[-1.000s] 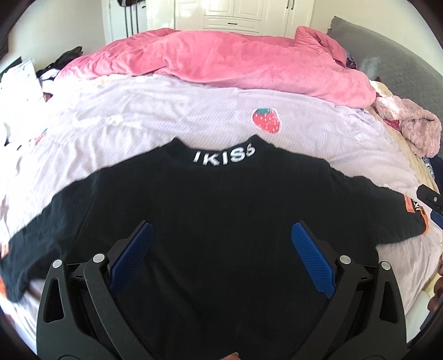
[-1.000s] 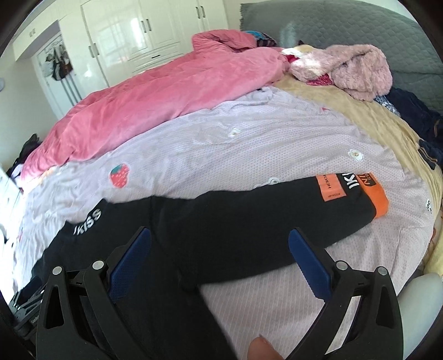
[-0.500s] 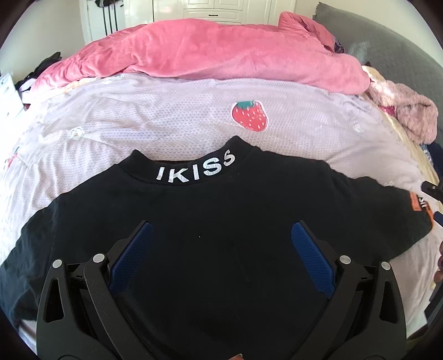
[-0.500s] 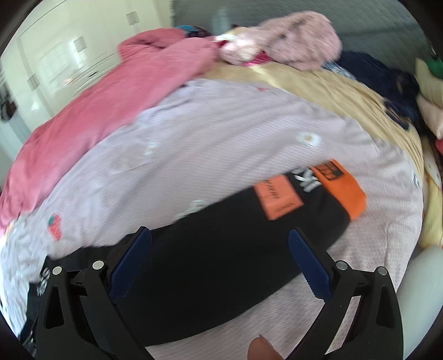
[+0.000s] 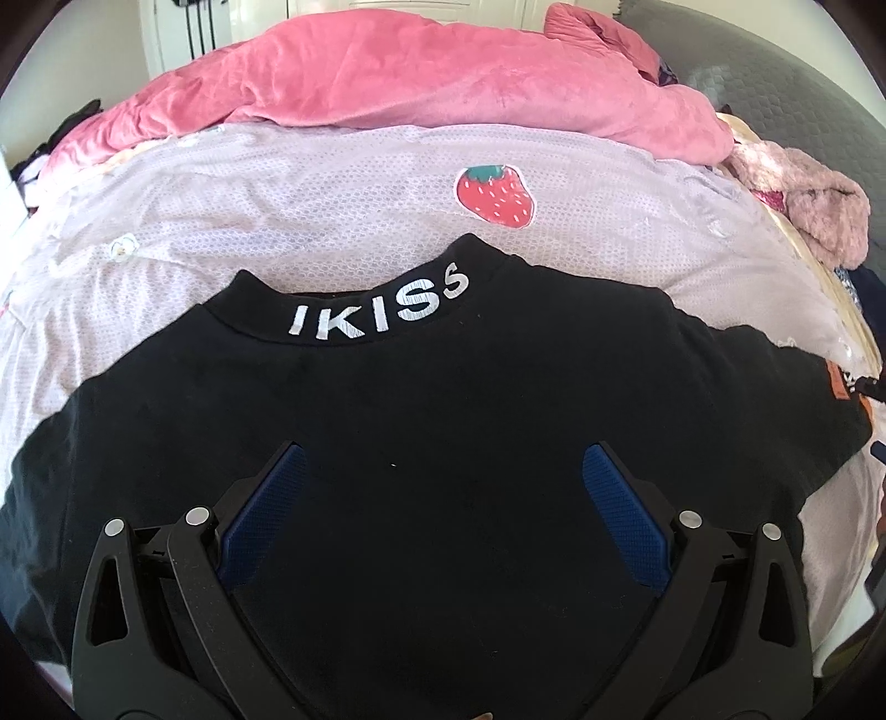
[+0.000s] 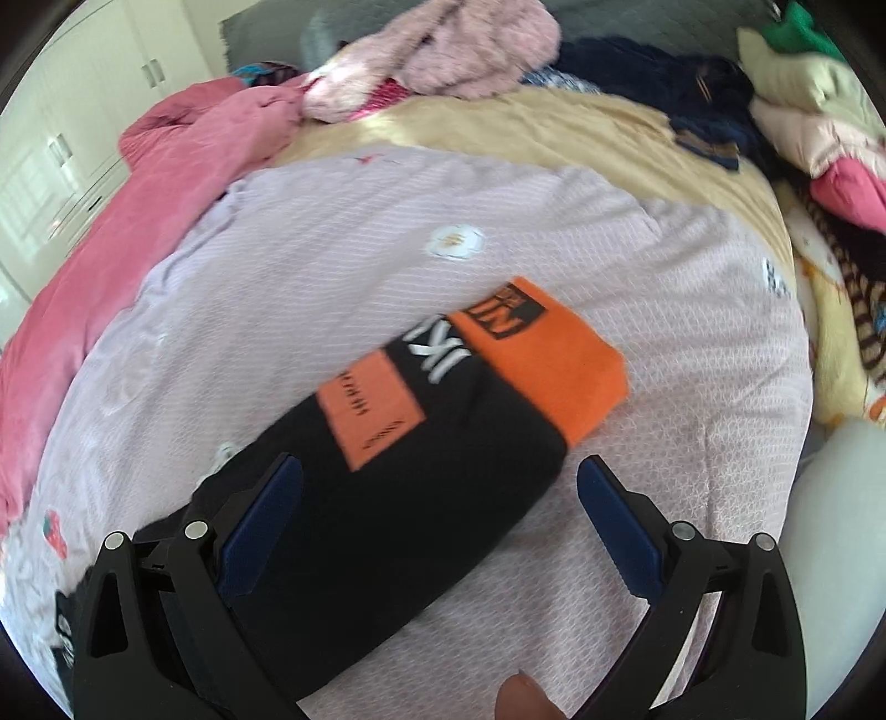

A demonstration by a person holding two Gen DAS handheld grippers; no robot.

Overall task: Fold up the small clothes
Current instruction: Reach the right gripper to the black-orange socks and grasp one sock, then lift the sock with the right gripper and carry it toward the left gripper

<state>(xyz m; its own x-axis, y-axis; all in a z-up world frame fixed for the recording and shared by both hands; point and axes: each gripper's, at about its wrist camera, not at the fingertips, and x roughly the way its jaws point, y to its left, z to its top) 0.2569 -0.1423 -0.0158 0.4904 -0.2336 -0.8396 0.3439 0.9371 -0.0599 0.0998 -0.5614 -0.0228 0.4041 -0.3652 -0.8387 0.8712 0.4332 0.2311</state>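
The small black long-sleeve top with white "IKISS" letters on the collar (image 5: 443,421) is lying flat on the pale purple dotted bed cover w/ a red strawberry patch (image 5: 332,221), collar pointing away from me, sleeves spread out to both sides. Its right sleeve w/ the orange cuff and orange label (image 6: 421,459) is lying straight on the cover, cuff end pointing away.

I'm holding my left gripper (image 5: 443,493) over the middle of the top's body. Its two blue pads (image 5: 266,509) are standing wide apart & are pinching nothing. Can't tell if it's touching the cloth.

I'm holding my right gripper (image 6: 437,498) over the sleeve, just short of the orange cuff. Its jaws are wide apart too, w/ the sleeve lying between them, not squeezed. The right-wrist pic is a bit blurry.

Behind the top, a big pink fluffy blanket (image 5: 415,83) is lying bunched along the far side of the bed. A pale pink fuzzy garment (image 6: 459,50) is sitting near the grey headboard (image 5: 775,83). A yellow sheet (image 6: 554,133) is showing past the purple cover, w/ a pile of mixed clothes (image 6: 803,111) on the right.
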